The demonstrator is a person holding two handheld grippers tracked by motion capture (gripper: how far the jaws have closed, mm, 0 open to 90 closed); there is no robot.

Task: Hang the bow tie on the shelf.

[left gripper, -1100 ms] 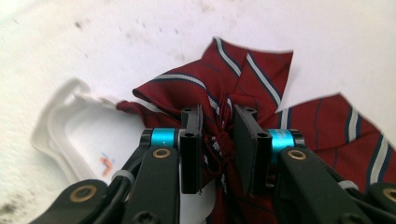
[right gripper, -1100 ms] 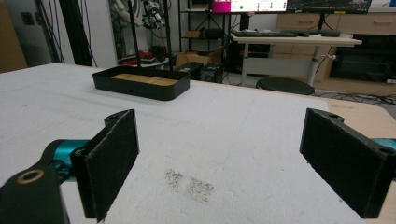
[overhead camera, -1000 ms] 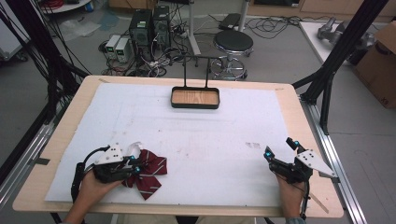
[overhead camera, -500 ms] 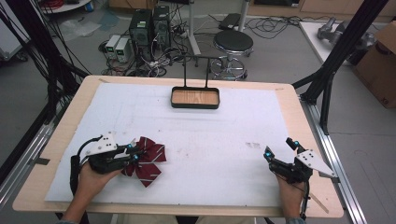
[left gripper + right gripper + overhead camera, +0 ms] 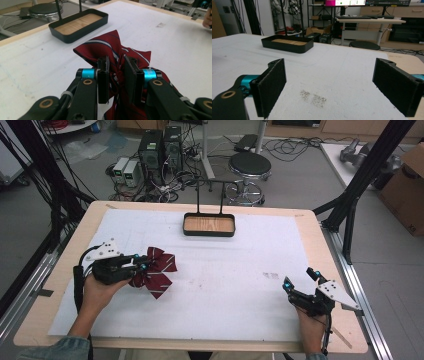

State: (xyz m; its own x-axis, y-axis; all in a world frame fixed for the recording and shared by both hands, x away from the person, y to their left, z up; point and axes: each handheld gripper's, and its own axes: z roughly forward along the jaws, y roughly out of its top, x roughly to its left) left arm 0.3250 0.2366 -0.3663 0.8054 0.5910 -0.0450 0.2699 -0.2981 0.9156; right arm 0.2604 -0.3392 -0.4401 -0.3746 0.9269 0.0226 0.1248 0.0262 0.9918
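Left gripper (image 5: 141, 266): we see it carried farther from the table's near edge, jaws clenched on the bow's knot.
Bow (image 5: 159, 270): dark red, striped, left of centre.
Right gripper (image 5: 299, 282): unmoved, jaws spread wide.

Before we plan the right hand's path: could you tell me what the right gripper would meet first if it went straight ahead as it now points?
Probably the black tray, though the right gripper faces bare white mat first; depth is uncertain.
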